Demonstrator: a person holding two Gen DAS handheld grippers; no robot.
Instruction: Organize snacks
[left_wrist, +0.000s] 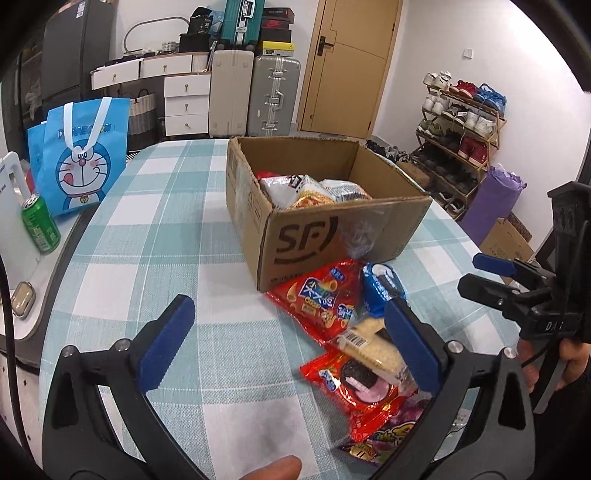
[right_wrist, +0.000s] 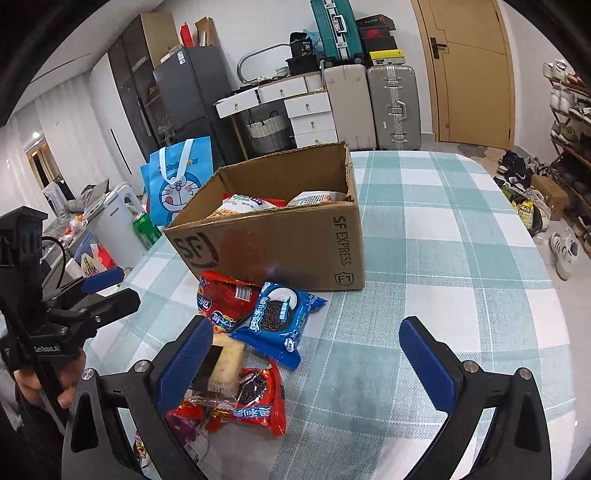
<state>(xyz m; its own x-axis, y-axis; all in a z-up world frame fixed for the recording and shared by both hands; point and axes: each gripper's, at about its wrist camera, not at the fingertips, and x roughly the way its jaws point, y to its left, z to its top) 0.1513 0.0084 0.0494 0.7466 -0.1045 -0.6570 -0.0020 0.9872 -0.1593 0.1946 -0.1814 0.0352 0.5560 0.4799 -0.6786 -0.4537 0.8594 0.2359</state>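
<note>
Both claws gape wide and empty: left claw (left_wrist: 284, 347), right claw (right_wrist: 314, 354). The loose foil snack packets (right_wrist: 255, 354) lie heaped on the checked bench (right_wrist: 461, 258), just before the brown cardboard box (right_wrist: 277, 240), between the 2 claws.

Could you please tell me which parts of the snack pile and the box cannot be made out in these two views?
- Purple packet: left wrist view, half covered by the left claw's finger and the red cookie packet; its print is unreadable.
- Box contents: right wrist view, the near wall hides all but the top packets.
- Cracker packet: right wrist view, partly behind the right claw's finger.
</note>
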